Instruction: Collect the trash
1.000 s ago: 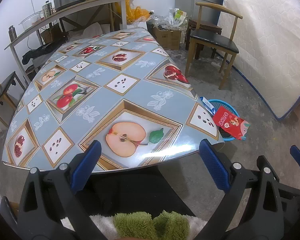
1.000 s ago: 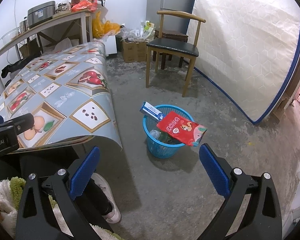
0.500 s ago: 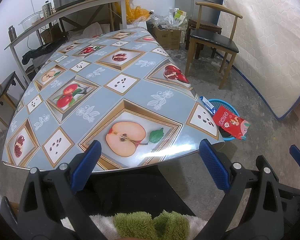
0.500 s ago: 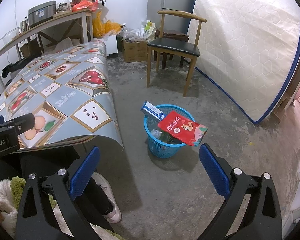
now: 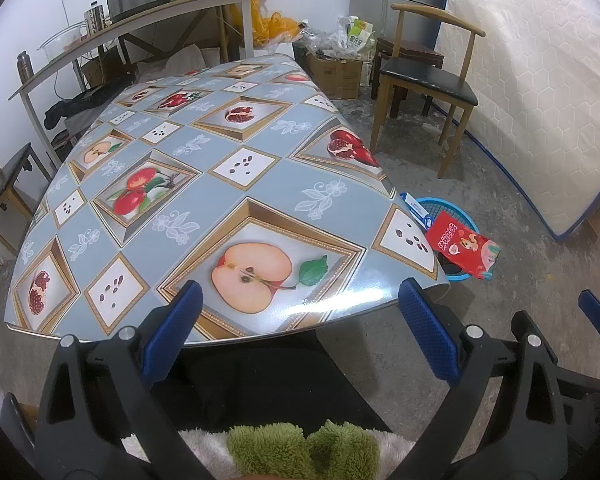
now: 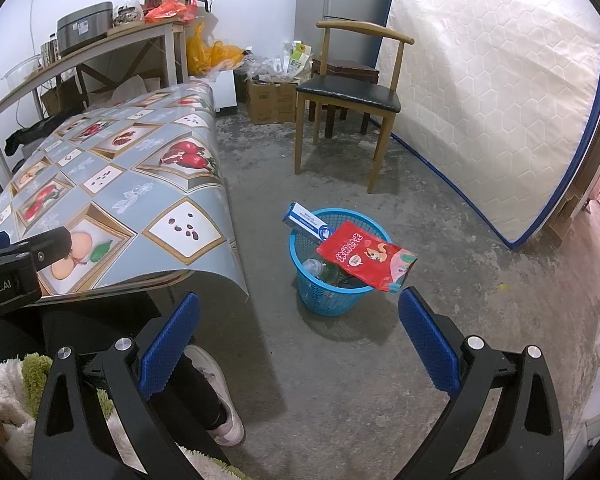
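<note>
A blue plastic waste basket stands on the concrete floor right of the table. A red snack bag lies across its rim, a blue-and-white box leans on its far edge, and a clear bottle lies inside. In the left wrist view the basket and the red bag peek out past the table's corner. My left gripper is open over the table's near edge, nothing between its fingers. My right gripper is open above the floor, short of the basket, and holds nothing.
The table carries a fruit-print cloth. A wooden chair and a leaning mattress stand beyond the basket. Cardboard boxes and bags sit at the back wall. A person's shoe and dark trouser leg are under my right gripper.
</note>
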### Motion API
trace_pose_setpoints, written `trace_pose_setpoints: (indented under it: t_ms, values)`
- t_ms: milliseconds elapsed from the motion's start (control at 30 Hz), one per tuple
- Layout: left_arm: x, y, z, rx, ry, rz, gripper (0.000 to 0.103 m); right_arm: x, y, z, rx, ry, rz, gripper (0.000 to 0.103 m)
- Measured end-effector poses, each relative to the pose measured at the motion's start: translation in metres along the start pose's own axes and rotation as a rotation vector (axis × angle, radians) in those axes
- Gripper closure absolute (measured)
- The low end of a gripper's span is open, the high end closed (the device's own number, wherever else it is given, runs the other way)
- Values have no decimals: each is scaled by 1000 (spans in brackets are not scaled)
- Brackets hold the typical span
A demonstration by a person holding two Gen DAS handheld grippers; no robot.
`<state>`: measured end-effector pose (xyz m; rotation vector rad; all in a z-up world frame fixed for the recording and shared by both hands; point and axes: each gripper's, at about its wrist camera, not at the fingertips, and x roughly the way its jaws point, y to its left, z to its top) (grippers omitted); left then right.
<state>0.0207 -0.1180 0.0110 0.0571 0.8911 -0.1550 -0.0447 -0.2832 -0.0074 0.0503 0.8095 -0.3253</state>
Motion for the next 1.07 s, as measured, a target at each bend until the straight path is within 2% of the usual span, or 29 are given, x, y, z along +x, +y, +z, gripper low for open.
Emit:
trace_pose_setpoints:
  t_ms: [1067]
  values:
    - [0, 1, 0, 2, 4, 1, 9, -2, 9, 2, 5, 0, 9, 6]
